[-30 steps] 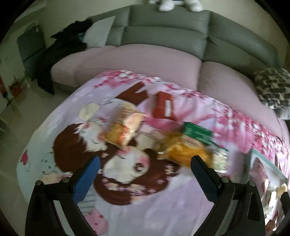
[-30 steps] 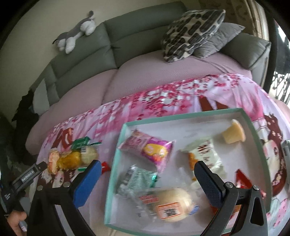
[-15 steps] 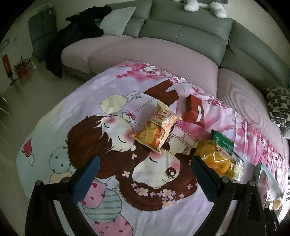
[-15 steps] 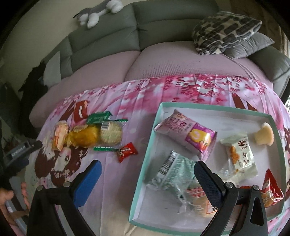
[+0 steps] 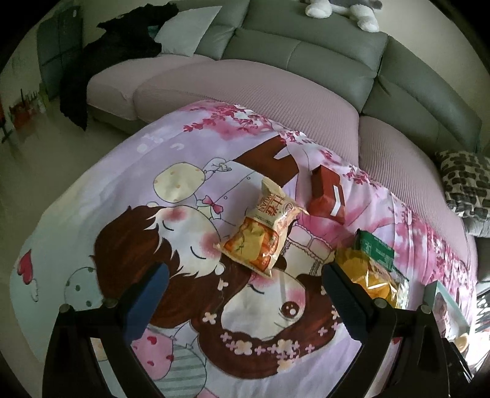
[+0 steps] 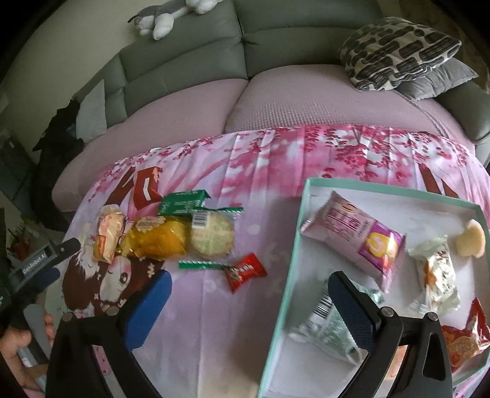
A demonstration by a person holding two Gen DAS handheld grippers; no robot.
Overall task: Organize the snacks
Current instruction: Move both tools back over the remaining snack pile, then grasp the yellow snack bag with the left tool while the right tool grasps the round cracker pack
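Note:
Loose snacks lie on a cartoon-print cloth point(image 5: 190, 171). In the left wrist view, an orange chip bag point(image 5: 260, 232) sits just beyond my open left gripper point(image 5: 245, 287), with a red packet point(image 5: 326, 194), a yellow bag point(image 5: 370, 275) and a green packet point(image 5: 375, 248) to its right. In the right wrist view, my open right gripper point(image 6: 248, 294) straddles the left wall of a teal-rimmed tray point(image 6: 289, 272) that holds several wrapped snacks, among them a pink packet point(image 6: 358, 235). Left of the tray lie a small red candy point(image 6: 245, 271), a round cracker pack point(image 6: 211, 235) and the yellow bag point(image 6: 159, 238).
A grey and pink sofa point(image 5: 275, 79) runs behind the table, with a patterned cushion point(image 6: 398, 52) and a plush toy point(image 6: 171, 15) on it. Black clothing point(image 5: 116, 52) hangs at the sofa's left end. A hand point(image 6: 18, 346) holds the left gripper at the right wrist view's lower left.
The left gripper has pulled back and swung left, so the chip bag now sits centred ahead of it. The right gripper has swung left from over the tray to its left wall.

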